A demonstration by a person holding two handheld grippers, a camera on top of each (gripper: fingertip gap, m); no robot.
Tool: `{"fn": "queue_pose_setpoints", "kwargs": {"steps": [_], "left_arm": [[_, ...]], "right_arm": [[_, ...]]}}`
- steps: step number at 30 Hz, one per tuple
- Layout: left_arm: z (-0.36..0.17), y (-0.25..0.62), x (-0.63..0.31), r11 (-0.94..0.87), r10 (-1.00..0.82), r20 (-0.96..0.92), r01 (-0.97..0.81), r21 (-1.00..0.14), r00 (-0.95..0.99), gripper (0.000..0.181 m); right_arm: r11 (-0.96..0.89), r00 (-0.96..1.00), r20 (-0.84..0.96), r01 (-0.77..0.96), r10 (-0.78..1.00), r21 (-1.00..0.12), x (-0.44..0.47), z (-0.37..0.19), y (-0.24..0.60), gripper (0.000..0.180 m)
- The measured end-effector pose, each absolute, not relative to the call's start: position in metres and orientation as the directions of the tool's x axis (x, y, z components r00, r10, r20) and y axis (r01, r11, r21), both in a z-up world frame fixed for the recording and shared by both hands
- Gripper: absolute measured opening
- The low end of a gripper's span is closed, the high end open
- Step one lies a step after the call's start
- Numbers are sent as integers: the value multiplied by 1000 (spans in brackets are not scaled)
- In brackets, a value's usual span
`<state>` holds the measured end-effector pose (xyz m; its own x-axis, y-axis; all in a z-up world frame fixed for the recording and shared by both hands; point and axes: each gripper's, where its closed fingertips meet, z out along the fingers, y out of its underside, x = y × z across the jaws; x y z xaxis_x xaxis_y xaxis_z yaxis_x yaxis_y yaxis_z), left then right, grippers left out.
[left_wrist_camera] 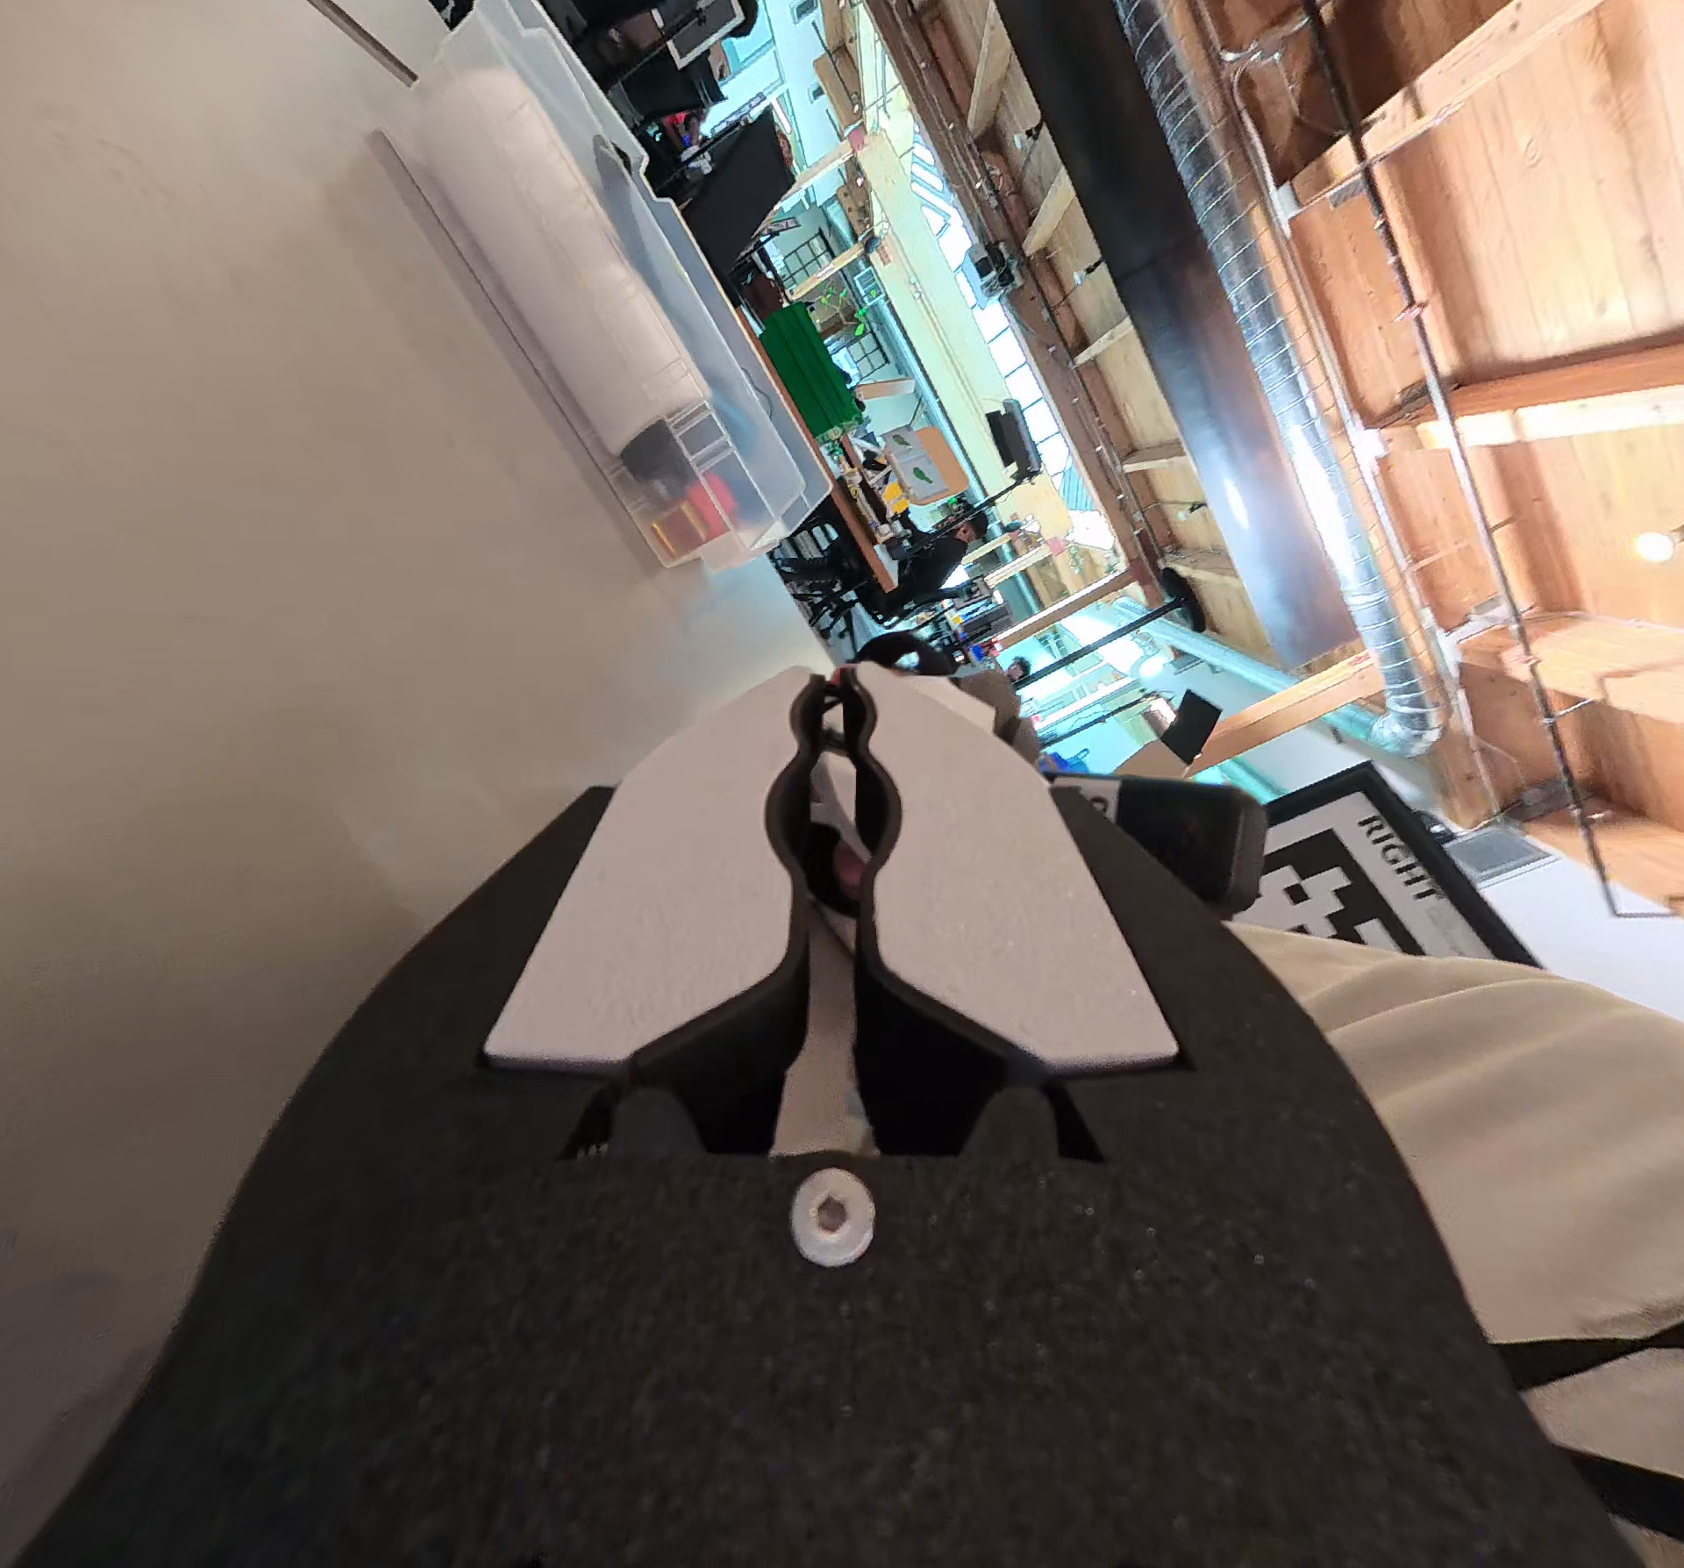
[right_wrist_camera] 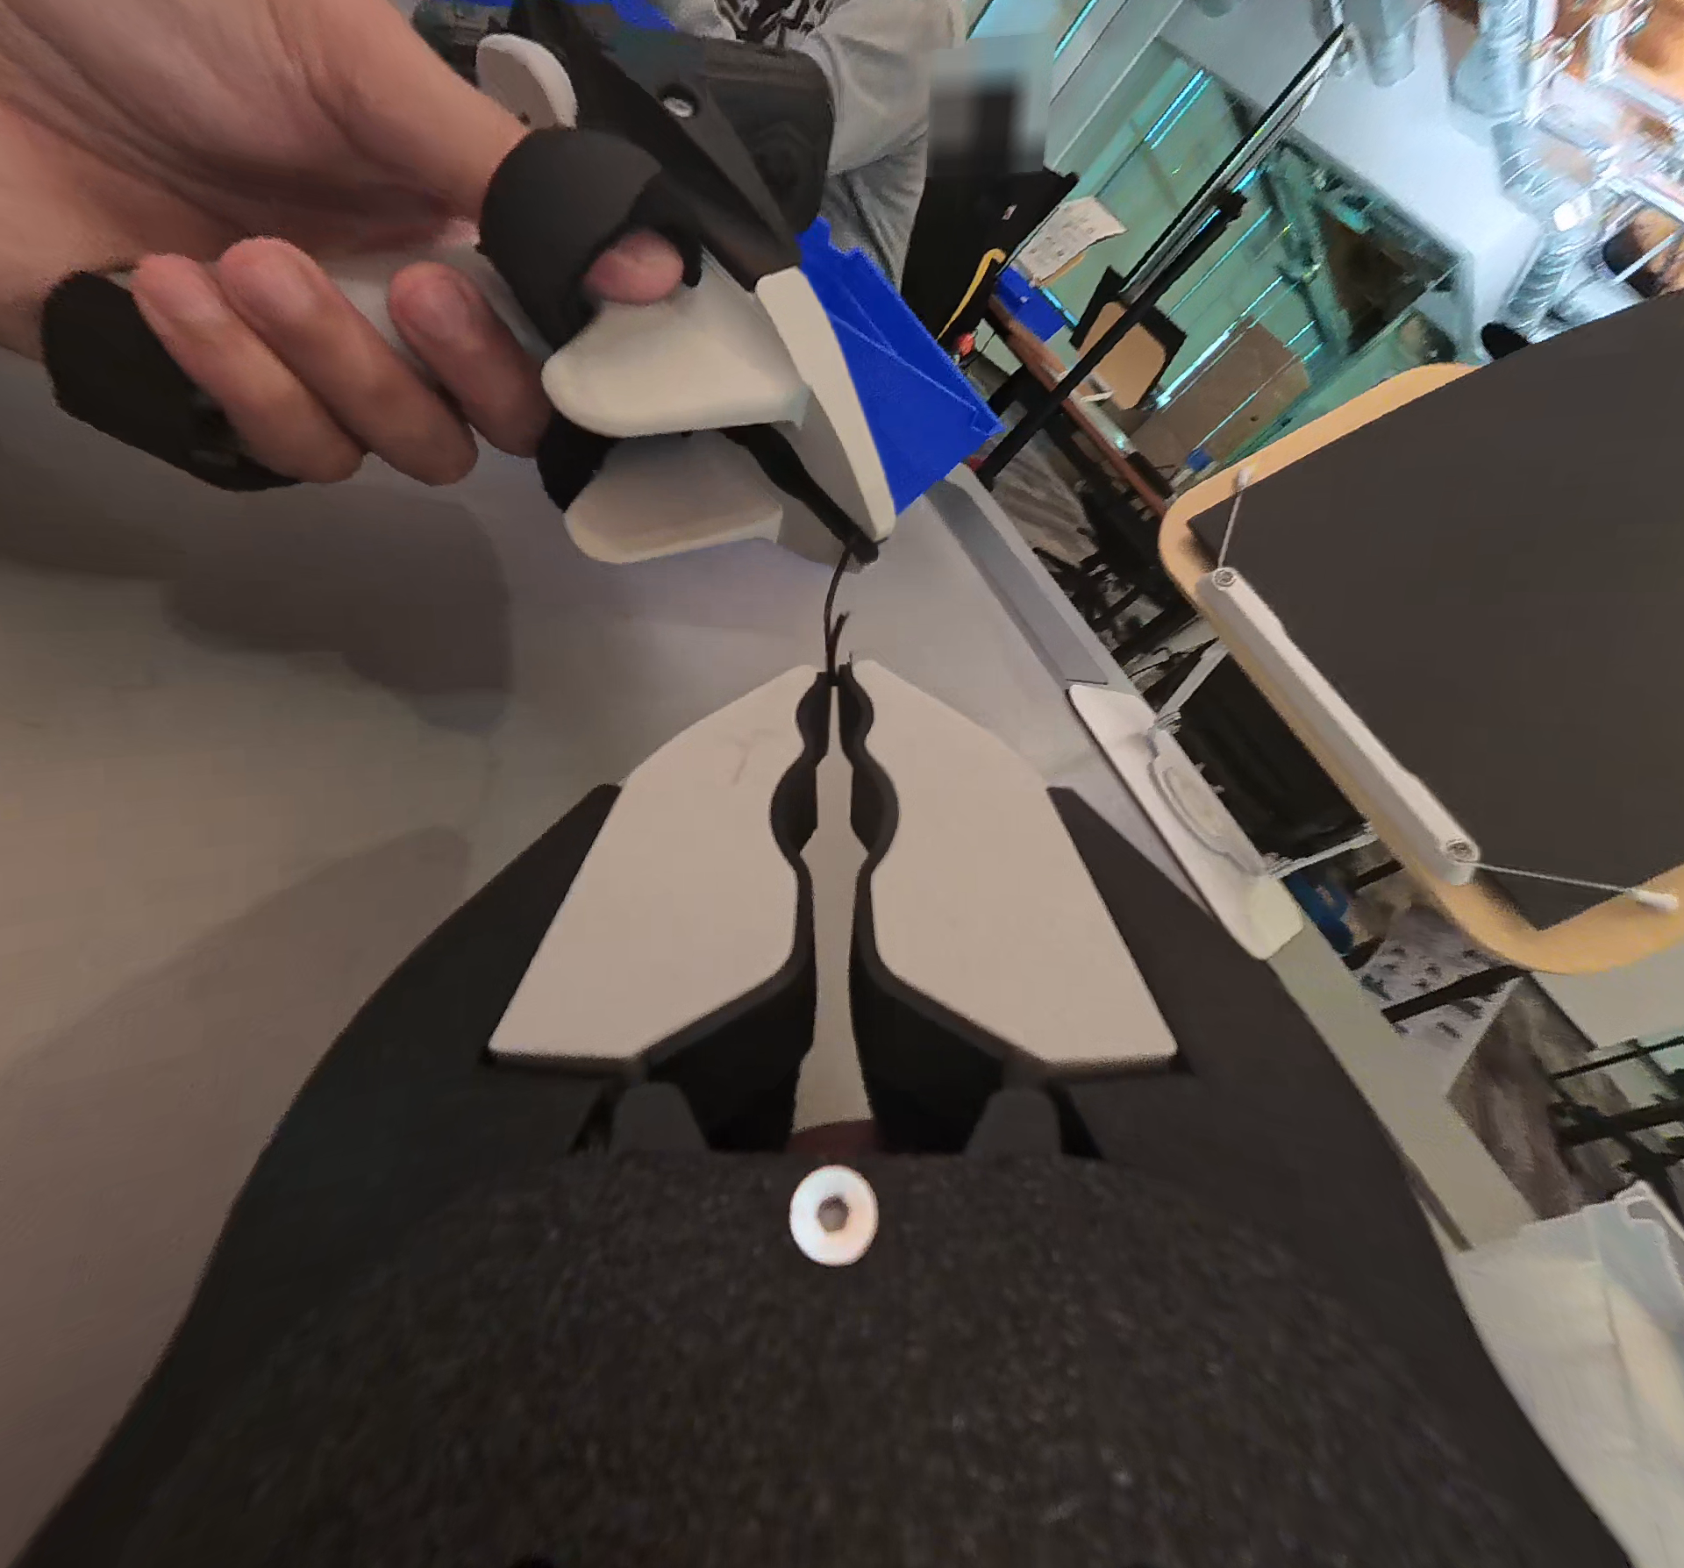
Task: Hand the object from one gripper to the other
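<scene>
A thin black strand runs between the two grippers above the white table. In the right wrist view my right gripper is shut on its lower end. The left gripper, held by a hand, comes in from the upper left and is shut on the upper end. In the left wrist view my left gripper has its jaws together, with a bit of the black strand showing at the tips. Part of the right gripper's black body lies just beyond, to the right.
A clear plastic bin with small items stands on the white table. A blue bin sits behind the left gripper. A black board with a wooden rim is at the right. A person in a grey top is behind. Only a small space, under 4 cm, lies between the two pairs of fingers.
</scene>
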<state>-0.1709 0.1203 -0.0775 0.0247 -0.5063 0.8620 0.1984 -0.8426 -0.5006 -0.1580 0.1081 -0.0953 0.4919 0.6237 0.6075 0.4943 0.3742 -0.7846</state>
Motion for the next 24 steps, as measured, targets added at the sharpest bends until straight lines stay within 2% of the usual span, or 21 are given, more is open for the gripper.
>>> {"fn": "queue_pose_setpoints", "kwargs": {"steps": [3,6,11,19,24], "left_arm": [[-82,123,-173,-796,-578,811,161,-584,90,4],[-85,130,-180,-706,-667,713,124,-697,215,22],[-88,140,-193,-525,-782,487,11,-851,389,25],[-92,137,-195,-481,-795,415,-42,-876,443,25],[-93,126,-213,-402,-797,293,-104,-910,528,25]], "right_arm": [[349,499,585,490,639,-799,-156,-96,110,1],[317,515,569,497,641,-808,-152,-98,115,1],[273,532,566,531,630,-802,-144,-104,123,1],[225,553,517,510,654,-830,-137,-105,127,1],[130,715,402,405,572,-905,-80,-48,163,1]]}}
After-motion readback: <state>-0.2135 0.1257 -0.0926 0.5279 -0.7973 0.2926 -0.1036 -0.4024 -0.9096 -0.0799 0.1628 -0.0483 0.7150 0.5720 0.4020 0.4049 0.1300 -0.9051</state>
